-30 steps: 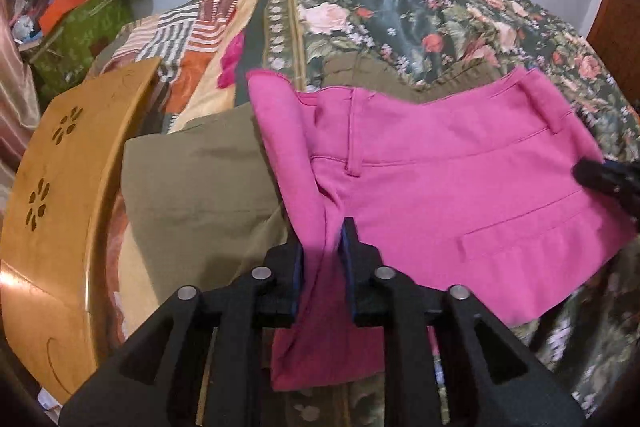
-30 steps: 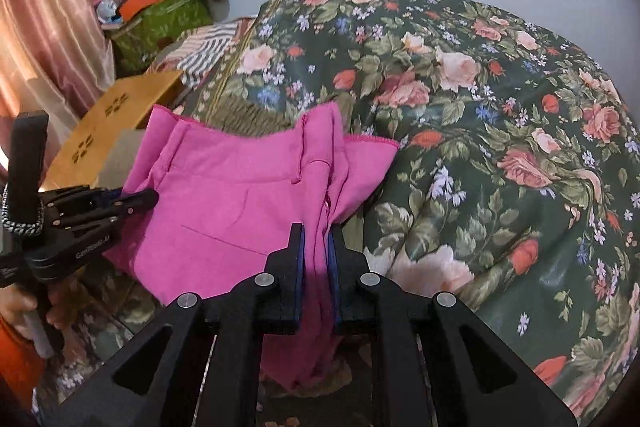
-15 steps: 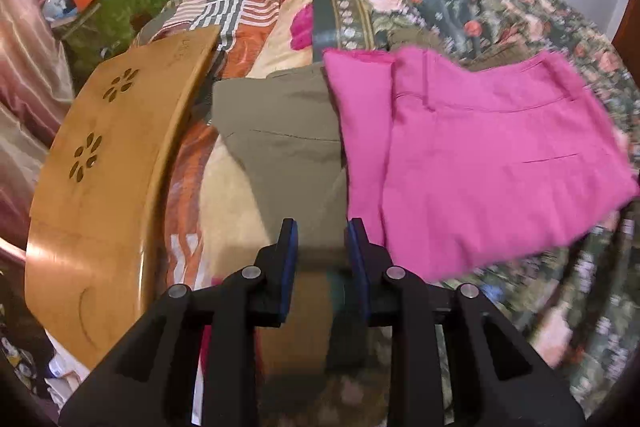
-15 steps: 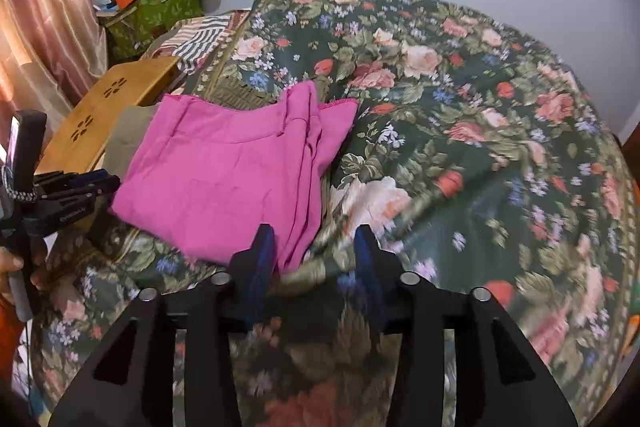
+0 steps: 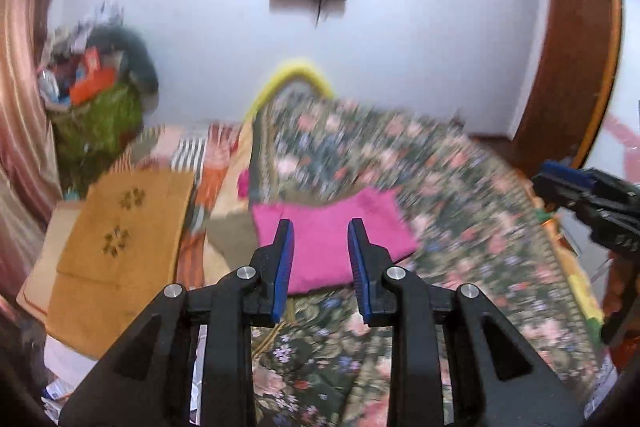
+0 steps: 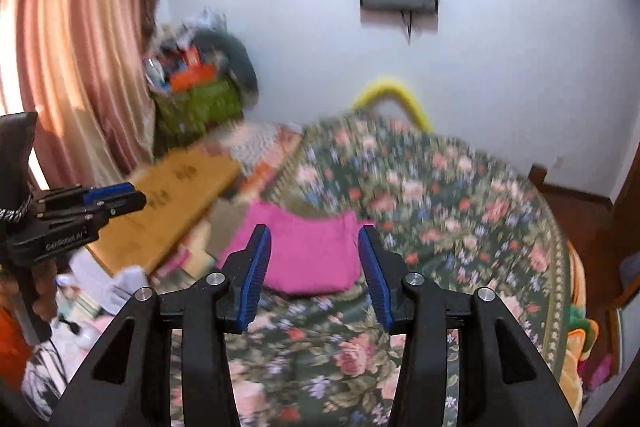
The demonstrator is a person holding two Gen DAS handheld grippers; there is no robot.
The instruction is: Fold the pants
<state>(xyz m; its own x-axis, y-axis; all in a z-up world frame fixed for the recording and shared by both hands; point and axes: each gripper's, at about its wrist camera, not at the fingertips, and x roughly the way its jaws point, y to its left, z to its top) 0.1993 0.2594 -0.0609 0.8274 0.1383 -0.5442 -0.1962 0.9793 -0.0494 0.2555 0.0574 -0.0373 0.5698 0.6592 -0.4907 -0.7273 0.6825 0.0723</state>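
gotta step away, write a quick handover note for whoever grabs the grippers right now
Left gripper: jaws open, holding nothing, raised back from the bed.
Right gripper: jaws open, holding nothing, also raised clear.
Pink pants: lying folded in a compact block on the floral bedspread, partly over an olive garment, beside the wooden board.
Done: the fold looks complete and both grippers are off the pants.
Left: perhaps tidy the edges; blur hides detail.

both wrist views look forward over the bed (image 5: 460,195), sharing the seemingly blurred pink pants (image 5: 320,239).
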